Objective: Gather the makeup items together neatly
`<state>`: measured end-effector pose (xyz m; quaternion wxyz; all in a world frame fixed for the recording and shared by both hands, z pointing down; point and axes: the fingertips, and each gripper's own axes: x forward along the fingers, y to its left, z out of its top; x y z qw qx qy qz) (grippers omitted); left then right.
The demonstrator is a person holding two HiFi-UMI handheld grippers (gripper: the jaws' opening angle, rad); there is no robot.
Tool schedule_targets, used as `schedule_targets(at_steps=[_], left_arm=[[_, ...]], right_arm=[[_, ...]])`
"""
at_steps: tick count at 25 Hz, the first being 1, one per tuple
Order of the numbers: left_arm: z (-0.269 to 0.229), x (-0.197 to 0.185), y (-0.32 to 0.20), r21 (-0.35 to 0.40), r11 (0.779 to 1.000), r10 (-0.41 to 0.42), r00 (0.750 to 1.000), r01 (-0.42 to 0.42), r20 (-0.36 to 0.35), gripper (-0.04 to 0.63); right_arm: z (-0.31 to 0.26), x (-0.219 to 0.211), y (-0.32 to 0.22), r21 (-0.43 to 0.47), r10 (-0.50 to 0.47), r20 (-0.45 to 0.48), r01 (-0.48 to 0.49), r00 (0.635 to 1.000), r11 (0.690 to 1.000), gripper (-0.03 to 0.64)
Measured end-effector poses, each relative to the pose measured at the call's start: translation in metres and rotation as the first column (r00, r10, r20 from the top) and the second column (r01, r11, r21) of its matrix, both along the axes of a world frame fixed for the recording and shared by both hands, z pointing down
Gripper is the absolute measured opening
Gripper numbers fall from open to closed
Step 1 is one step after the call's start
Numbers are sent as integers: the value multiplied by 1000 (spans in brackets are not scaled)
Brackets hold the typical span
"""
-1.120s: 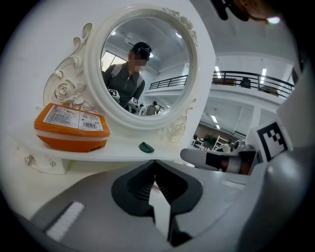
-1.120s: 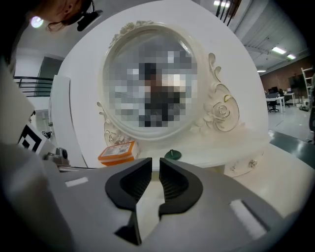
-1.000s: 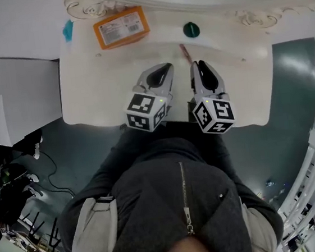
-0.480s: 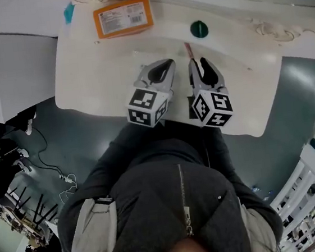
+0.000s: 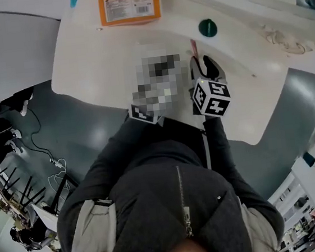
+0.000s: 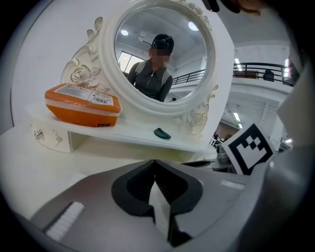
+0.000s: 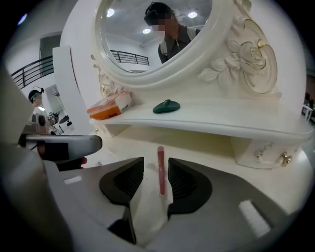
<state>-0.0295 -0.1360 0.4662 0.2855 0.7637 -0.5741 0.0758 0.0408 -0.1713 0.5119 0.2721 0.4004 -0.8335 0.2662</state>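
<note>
Your left gripper (image 6: 154, 165): jaws pressed together at the tips, nothing between them. It hangs low over the white table (image 5: 99, 61), just left of your right gripper (image 7: 155, 170); the head view blurs it out.

Right gripper: jaws apart. Pink stick (image 7: 160, 152) lies flat on the table in the gap, lengthwise along the jaws, nearer the right-hand one. Its far end sticks out past the tips towards the shelf (image 7: 221, 123). No clamp on it; I can't tell if the near jaw touches it. In the head view the stick (image 5: 194, 47) shows just beyond that gripper (image 5: 202, 65).

Other items sit up on the shelf under the round mirror (image 6: 187, 54):
- green piece (image 7: 166, 106), small and dark, almost straight ahead of the stick
- orange pack (image 6: 82, 103), labelled, well off to the left

All three items lie apart from one another.
</note>
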Motion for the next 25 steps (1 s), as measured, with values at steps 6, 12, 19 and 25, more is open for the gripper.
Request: schedule_targets(at_steps=[6, 12, 19, 25], left_arm=[[3, -2, 9, -12, 998, -56, 998, 56, 3, 9], [8, -7, 19, -31, 996, -84, 996, 85, 16, 9], [9, -10, 21, -31, 996, -88, 996, 89, 11, 9], [6, -15, 21, -27, 995, -93, 996, 93, 7, 9]], right_arm=[[20, -4, -8, -35, -34, -27, 33, 999, 999, 160], [32, -5, -8, -36, -55, -118, 51, 991, 998, 147], [34, -5, -10, -3, -65, -215, 66, 975, 998, 117], [35, -9, -7, -6, -66, -218, 66, 974, 998, 48]])
